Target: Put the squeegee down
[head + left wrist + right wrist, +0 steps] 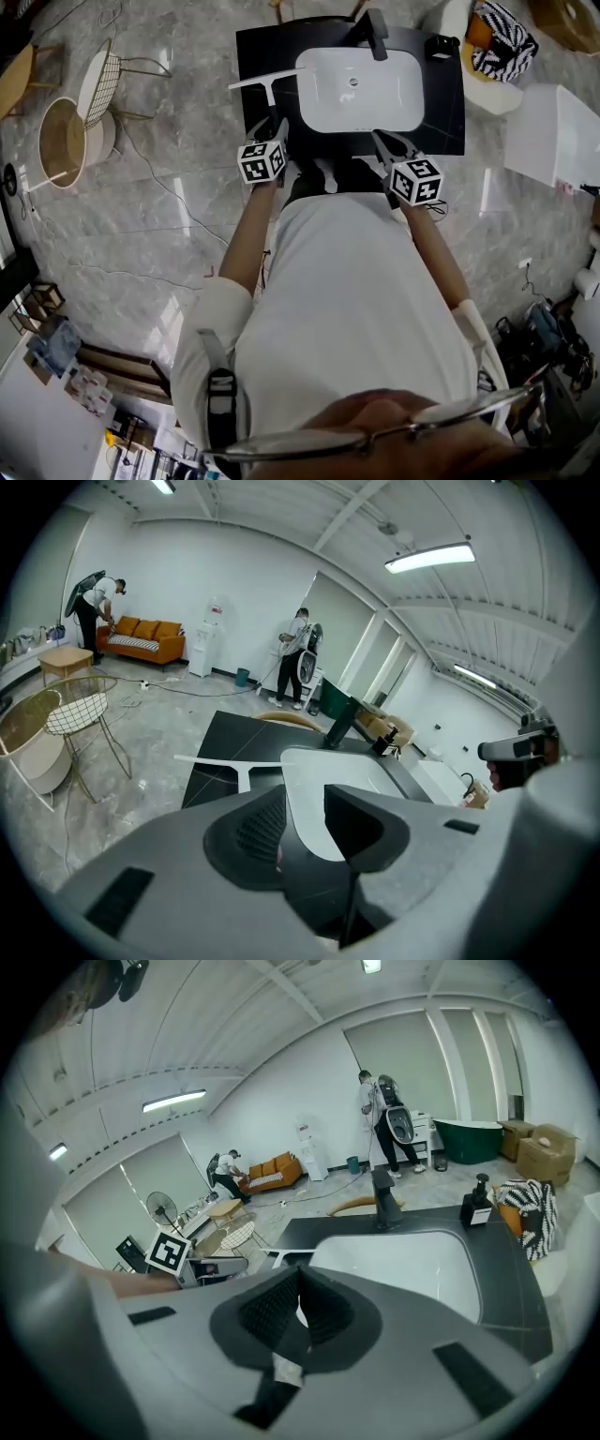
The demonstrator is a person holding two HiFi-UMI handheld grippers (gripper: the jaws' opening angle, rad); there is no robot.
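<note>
Floor [141, 234]: glossy grey marble-look tiles, with thin cables trailing across. Walls [234, 583]: plain white. Ceiling: white, beamed, lit by long strip lights [428, 558]. Black surface [258, 56] with an inset white basin [361, 89] and a black tap [375, 33]. Wire-backed chair [101, 80] beside a round beige chair [58, 141], both left of the surface. Orange sofa [142, 637] against the far wall, with a white water dispenser [203, 641] near it. Dark green bathtub [469, 1138], cardboard boxes [536, 1152], standing fan [161, 1208]. Black-and-white striped cushion [504, 42] right of the surface.
</note>
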